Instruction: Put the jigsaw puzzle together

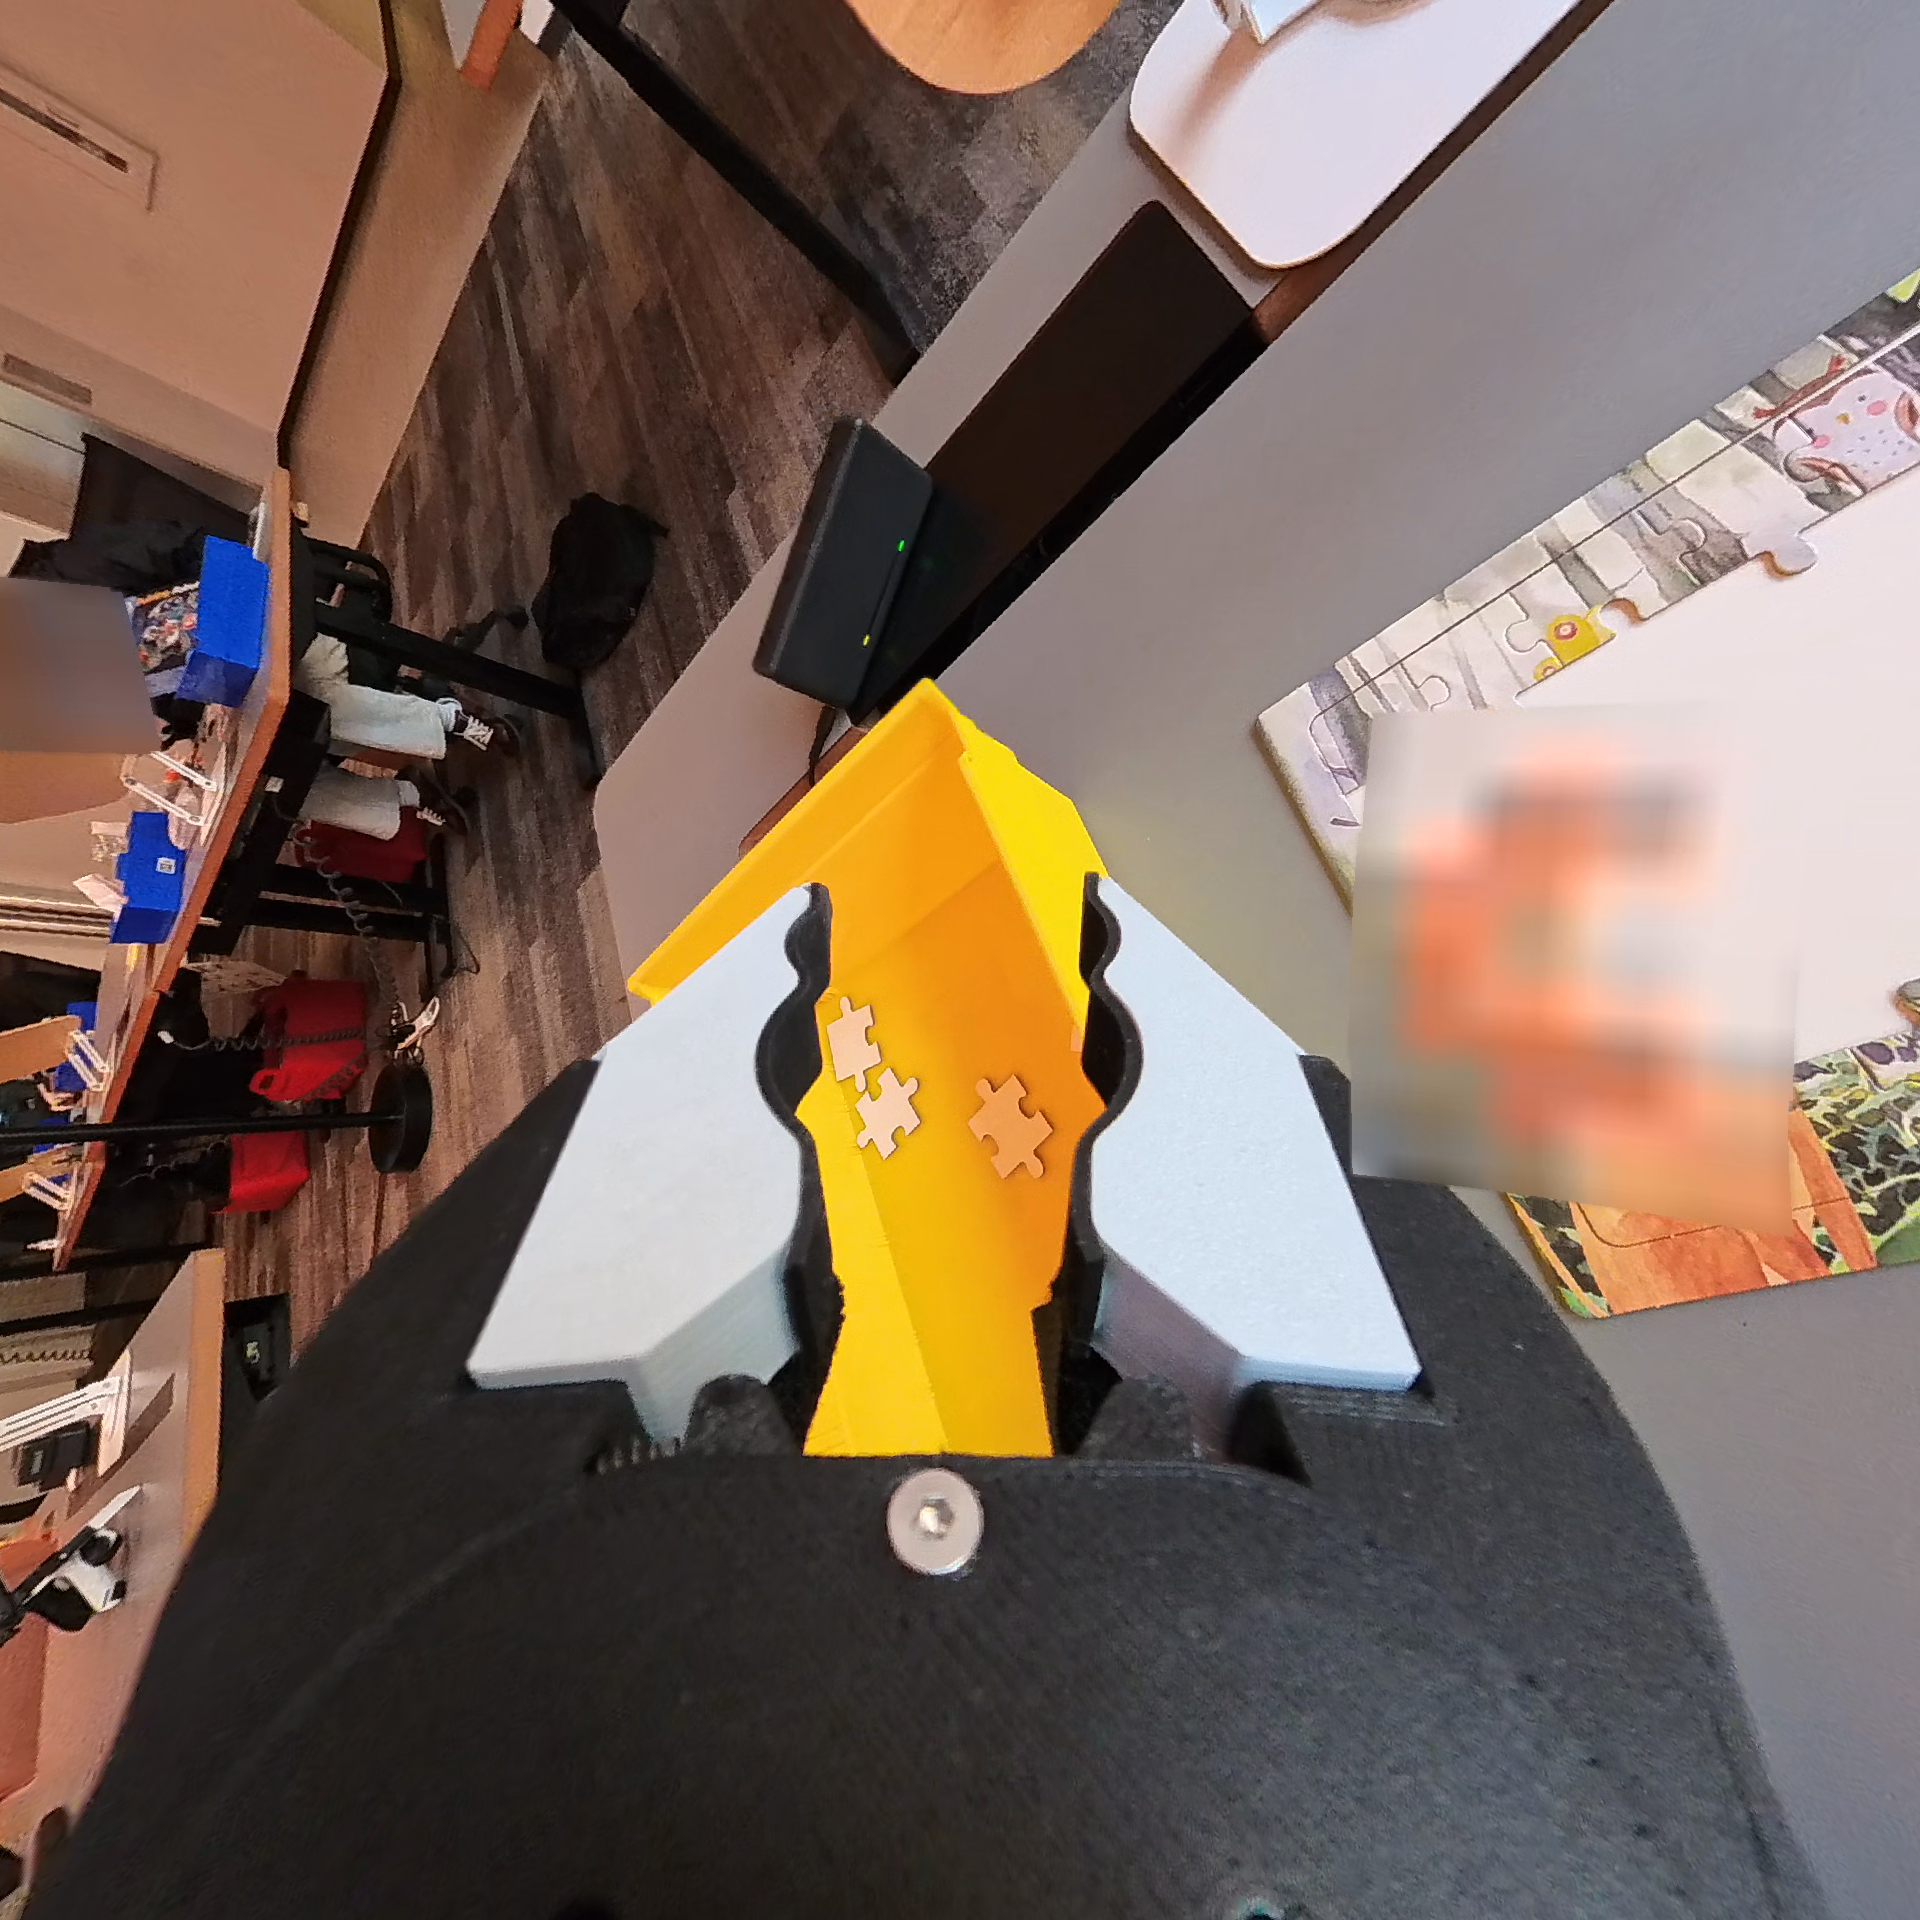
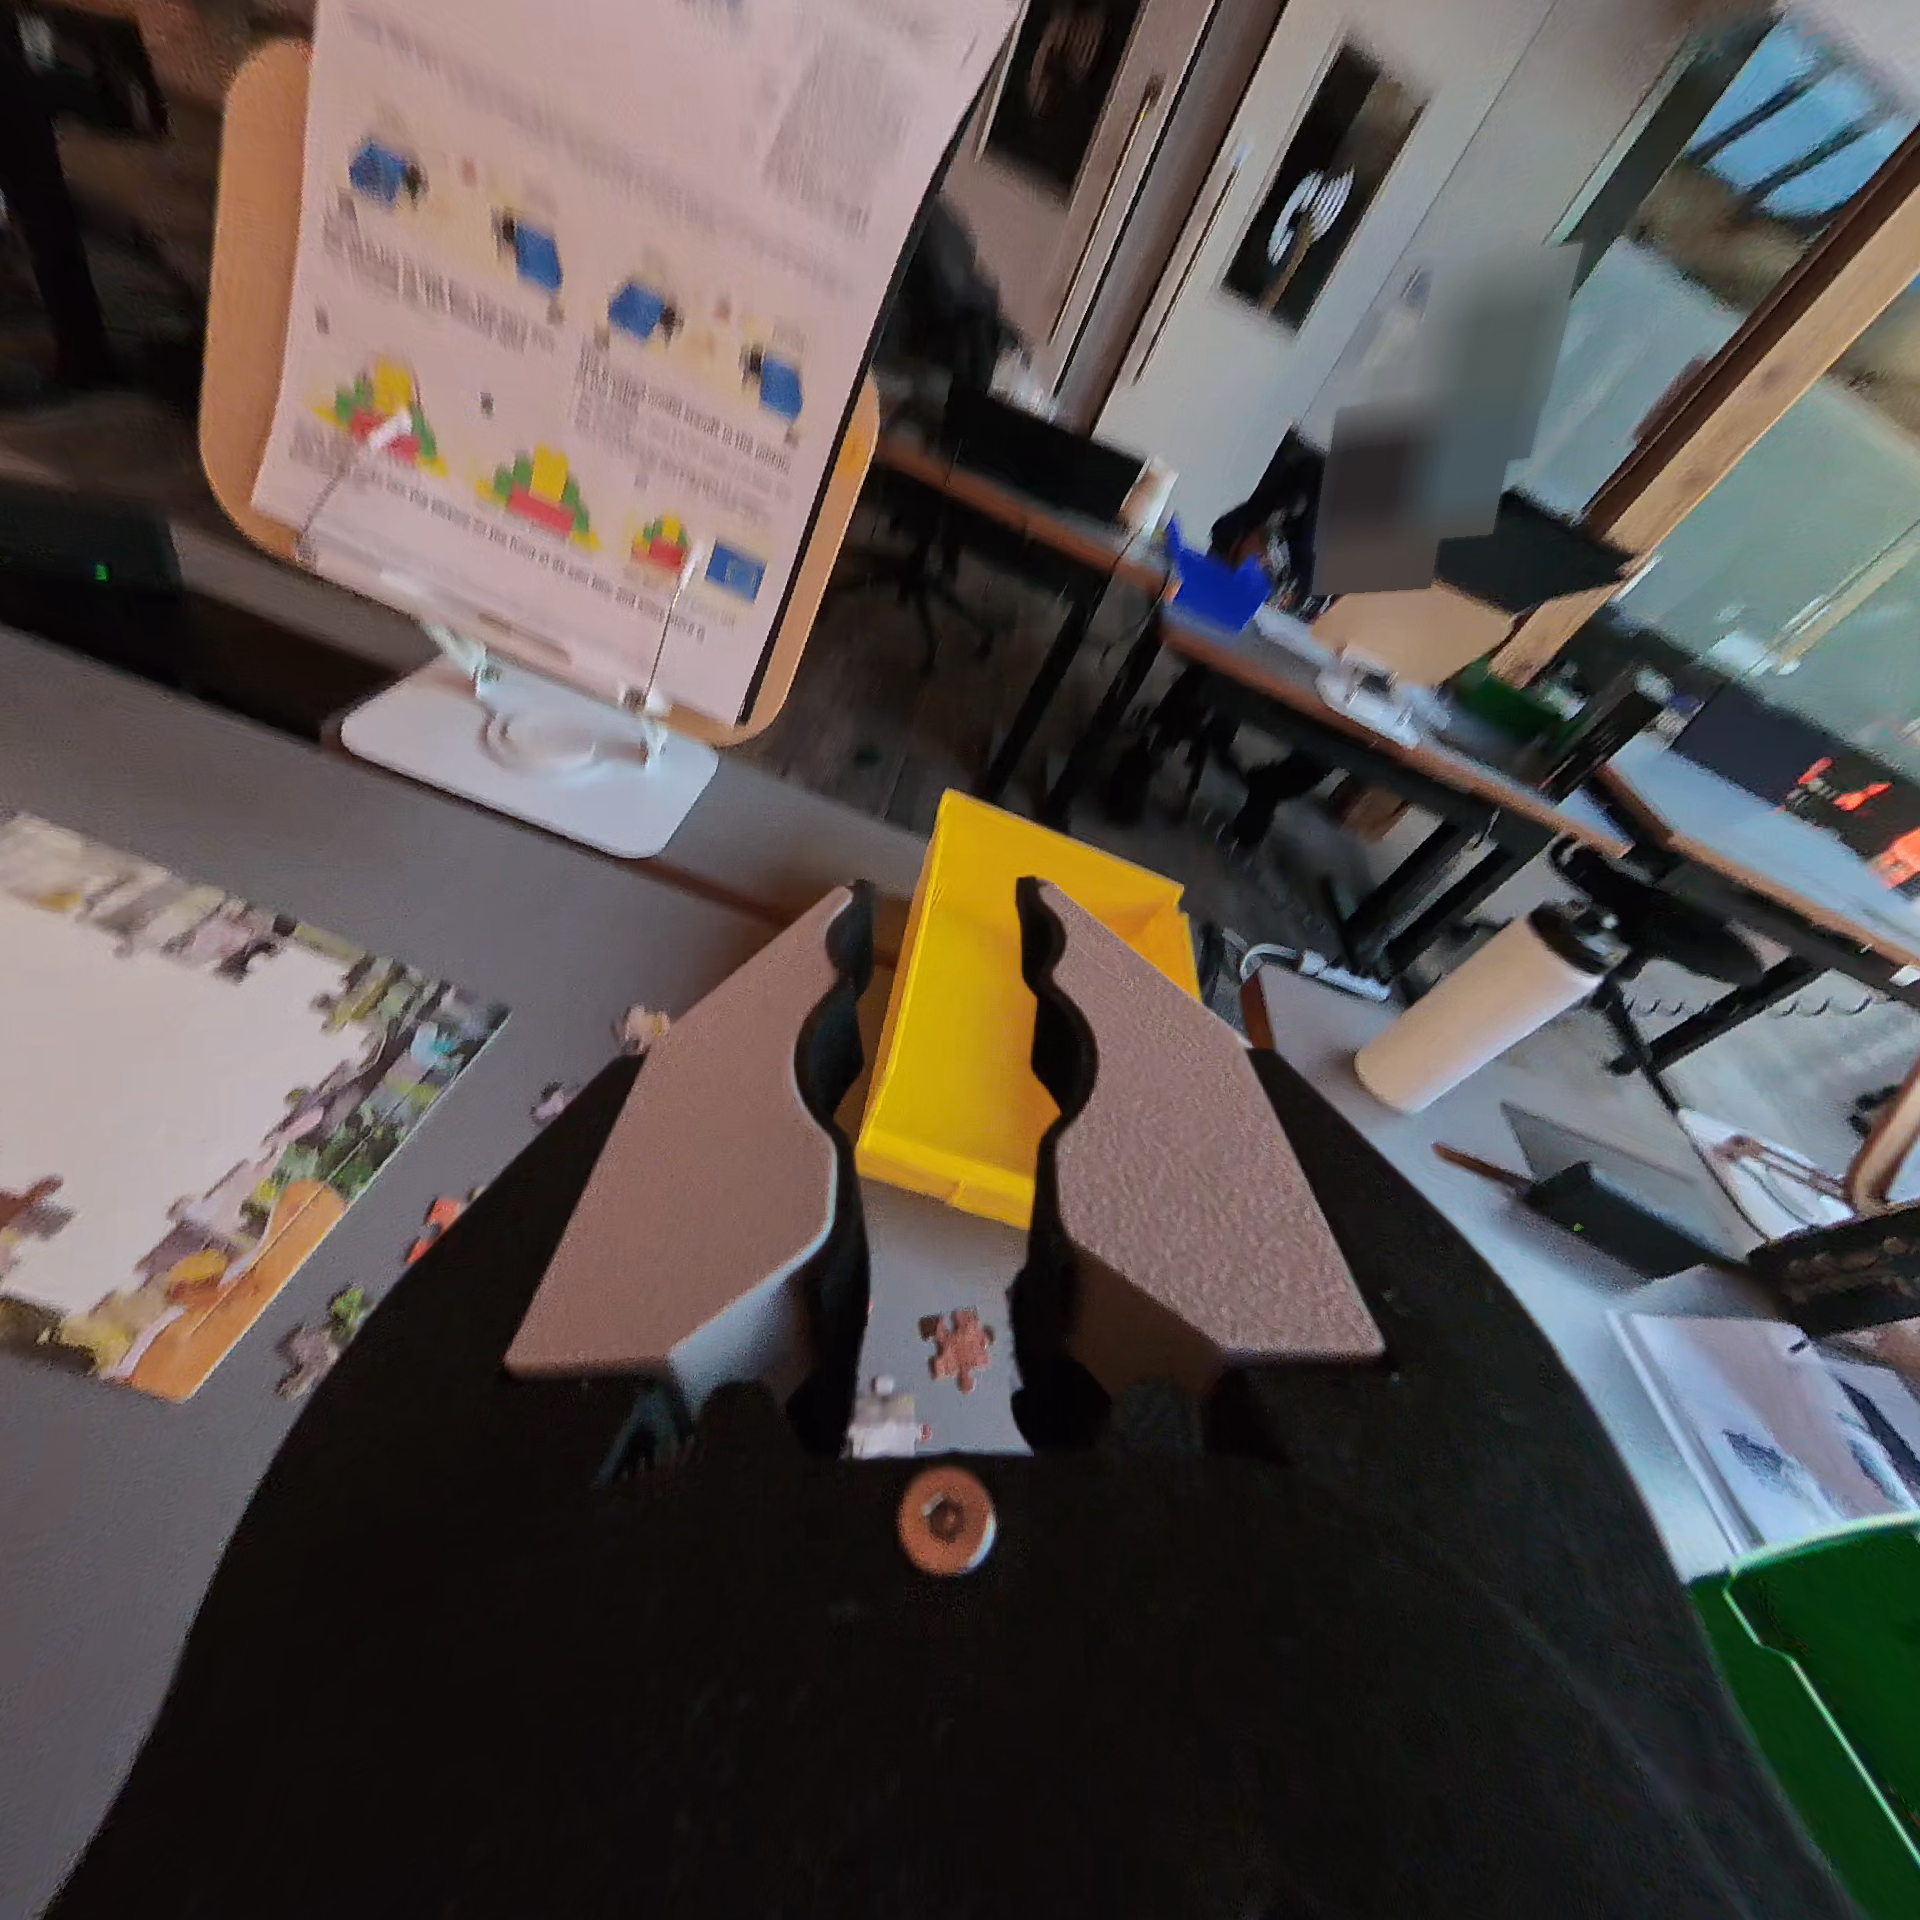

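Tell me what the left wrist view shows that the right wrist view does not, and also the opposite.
Only the left wrist view shows three pale puzzle pieces lying inside the yellow bin.
Only the right wrist view shows a loose brown piece on the grey table, a document stand and a pale bottle.
Both show the yellow bin and the half-built puzzle, its middle unfilled.

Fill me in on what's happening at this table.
A person is working on a jigsaw with a handheld gripper in each hand. The left gripper looks down into a yellow bin with three loose pieces lying blank side up; its jaws are apart and hold nothing. The right gripper is also open and empty, above a loose piece on the grey table. The puzzle has its border done and its middle unfilled.
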